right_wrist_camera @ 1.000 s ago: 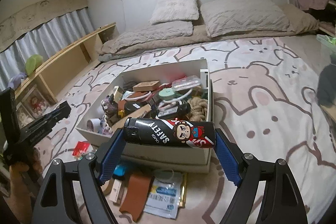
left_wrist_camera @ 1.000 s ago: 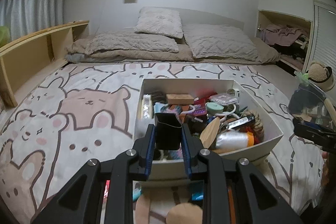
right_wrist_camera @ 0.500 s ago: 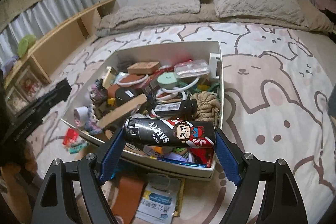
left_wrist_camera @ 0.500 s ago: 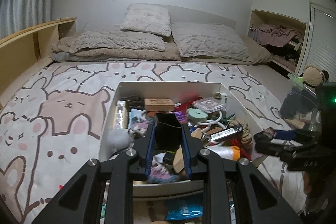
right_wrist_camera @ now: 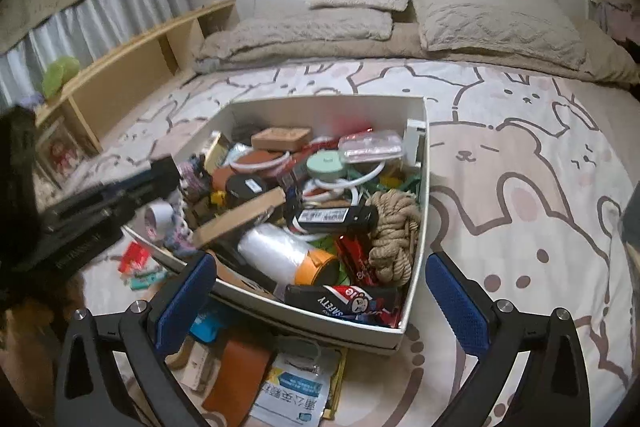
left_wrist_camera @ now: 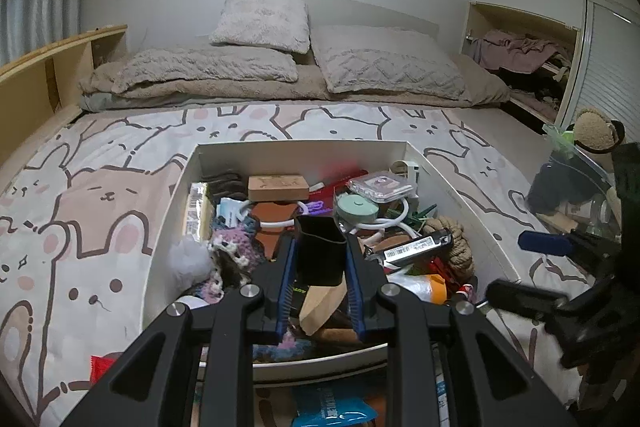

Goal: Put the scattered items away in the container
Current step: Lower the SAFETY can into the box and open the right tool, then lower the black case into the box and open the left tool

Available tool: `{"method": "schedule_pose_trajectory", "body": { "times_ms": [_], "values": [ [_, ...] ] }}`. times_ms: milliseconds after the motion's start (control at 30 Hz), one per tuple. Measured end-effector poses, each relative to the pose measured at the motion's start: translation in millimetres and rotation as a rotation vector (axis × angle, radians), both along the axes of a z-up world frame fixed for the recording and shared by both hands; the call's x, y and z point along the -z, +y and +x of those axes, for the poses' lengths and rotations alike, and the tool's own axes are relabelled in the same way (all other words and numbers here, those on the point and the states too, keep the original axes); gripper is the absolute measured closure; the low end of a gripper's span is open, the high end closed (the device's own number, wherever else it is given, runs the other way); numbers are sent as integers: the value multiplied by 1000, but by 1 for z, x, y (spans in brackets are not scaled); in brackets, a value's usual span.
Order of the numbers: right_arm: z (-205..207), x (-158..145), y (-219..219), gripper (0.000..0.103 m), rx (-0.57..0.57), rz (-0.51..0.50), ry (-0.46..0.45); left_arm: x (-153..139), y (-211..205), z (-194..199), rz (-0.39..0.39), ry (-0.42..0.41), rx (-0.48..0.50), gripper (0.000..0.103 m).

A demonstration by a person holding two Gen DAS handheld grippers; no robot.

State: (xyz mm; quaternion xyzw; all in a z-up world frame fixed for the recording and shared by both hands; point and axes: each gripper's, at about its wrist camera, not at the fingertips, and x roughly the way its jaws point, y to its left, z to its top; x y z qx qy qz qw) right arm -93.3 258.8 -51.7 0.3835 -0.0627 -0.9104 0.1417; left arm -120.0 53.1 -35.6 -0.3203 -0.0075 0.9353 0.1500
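A white box [left_wrist_camera: 300, 155] full of small items sits on the animal-print bedspread. My left gripper [left_wrist_camera: 320, 247] is shut on a small black cup-like holder [left_wrist_camera: 319, 231], held over the box's near half. My right gripper [right_wrist_camera: 318, 265] has its jaws opening wide with nothing between the pads. Just beyond it, a black and red "SAFETY" can [right_wrist_camera: 348, 303] lies inside the near corner of the box [right_wrist_camera: 424, 187], beside an orange-capped roll [right_wrist_camera: 288, 255] and a coil of rope [right_wrist_camera: 394, 231]. The left gripper [right_wrist_camera: 120, 187] shows at that view's left edge.
Loose items lie on the bedspread in front of the box: a brown leather wallet [right_wrist_camera: 236, 379], a blue and white packet [right_wrist_camera: 292, 395], a red wrapper [right_wrist_camera: 134, 257] and a teal piece [right_wrist_camera: 146, 281]. Pillows [left_wrist_camera: 264, 23] lie at the far end, and a wooden shelf [right_wrist_camera: 132, 67] runs along the left.
The right gripper went from shut on the SAFETY can to wide open, and the can now lies in the box. The left gripper moved over the box with the black holder.
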Motion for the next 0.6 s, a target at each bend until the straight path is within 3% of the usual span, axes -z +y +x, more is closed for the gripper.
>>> {"method": "schedule_pose_trajectory", "body": {
  "times_ms": [233, 600],
  "values": [
    [8, -12, 12, 0, 24, -36, 43, 3, 1, -5, 26, -54, 16, 79],
    [28, -22, 31, 0, 42, -93, 70, 11, 33, -13, -16, -112, 106, 79]
  ]
}}
